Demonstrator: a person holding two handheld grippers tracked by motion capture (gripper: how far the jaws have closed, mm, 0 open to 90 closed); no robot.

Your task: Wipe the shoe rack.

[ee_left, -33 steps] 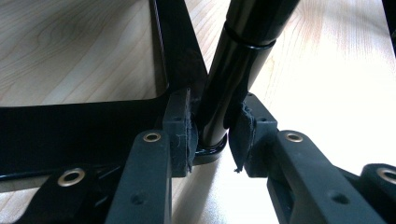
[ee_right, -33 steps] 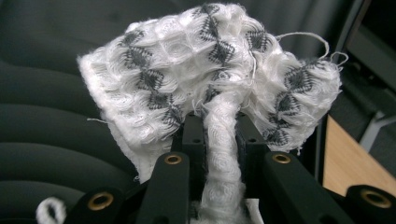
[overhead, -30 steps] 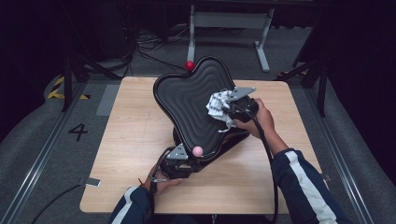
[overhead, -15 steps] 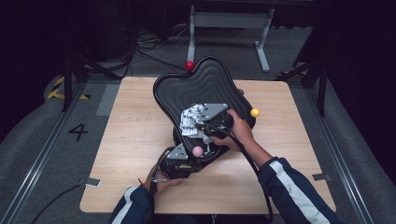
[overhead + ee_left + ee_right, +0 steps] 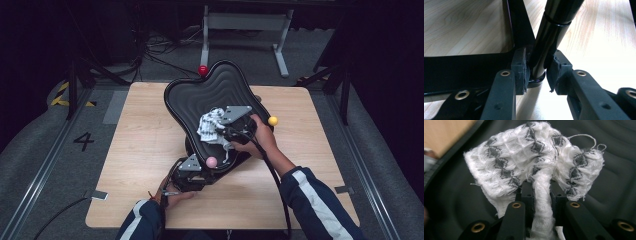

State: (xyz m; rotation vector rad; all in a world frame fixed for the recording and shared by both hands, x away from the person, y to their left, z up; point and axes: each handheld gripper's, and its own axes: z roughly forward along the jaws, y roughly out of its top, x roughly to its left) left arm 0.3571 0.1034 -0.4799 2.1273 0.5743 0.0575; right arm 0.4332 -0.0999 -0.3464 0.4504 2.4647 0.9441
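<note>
The high view looks down on the table [image 5: 150,150]; both tool cameras sit close against the black seat [image 5: 210,95] it shows.

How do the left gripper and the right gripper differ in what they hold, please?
The left gripper clamps a glossy black tube near the table; the right gripper pinches a soft white patterned cloth against the black seat. Both are shut on something.

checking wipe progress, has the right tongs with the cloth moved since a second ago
Yes. The right tongs with the cloth slid left across the black seat, away from the yellow ball.
</note>
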